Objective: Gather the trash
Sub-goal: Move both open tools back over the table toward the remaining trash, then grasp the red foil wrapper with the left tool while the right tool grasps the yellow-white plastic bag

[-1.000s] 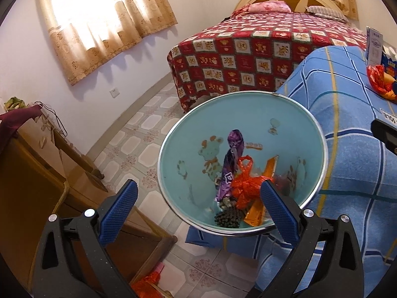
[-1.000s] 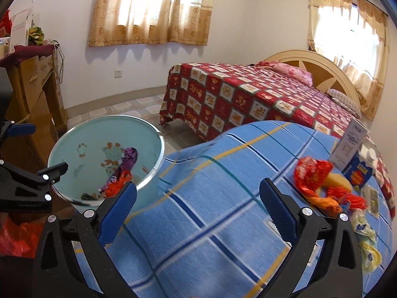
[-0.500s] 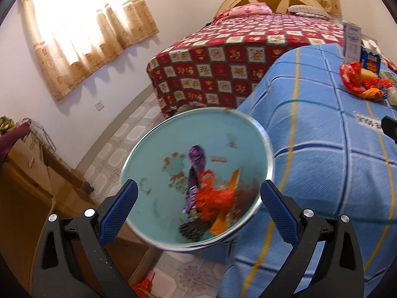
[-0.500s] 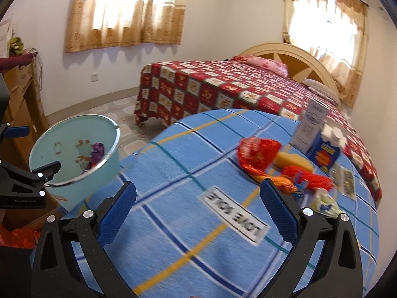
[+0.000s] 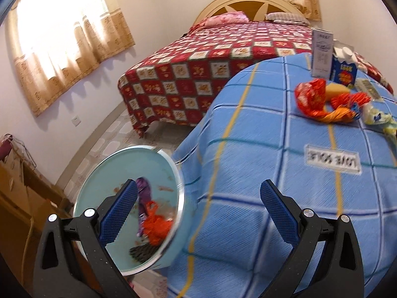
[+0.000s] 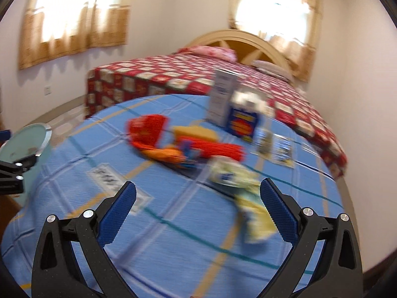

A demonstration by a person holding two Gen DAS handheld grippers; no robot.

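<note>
1. Bed (image 5: 285, 198) with the blue checked cover fills most of both views. It is the biggest thing, and the trash sits on it.
2. Bin (image 5: 129, 208), light blue with a shiny rim, stands by the bed at 8 o'clock in the left view. Some wrappers lie inside it.
3. Right claw (image 6: 198, 209) is wide open and holds nothing. It hangs over the bed.
4. Left claw (image 5: 198, 208) is wide open too, and holds nothing. It hangs between the bin and the bed.
5. Trash pile sits at 2 o'clock in the left view: a red wrapper (image 5: 311, 96), an orange one (image 5: 338, 114) touching it, and a pale yellow wrapper (image 6: 238, 181) close in front of the right claw.
6. Two small boxes (image 5: 343, 70) stand just behind the pile.
7. What could go wrong: I think the right claw could pinch the soft cover with the thin wrapper, or bump the boxes over. A light wrapper could also slip out and miss the bin.
</note>
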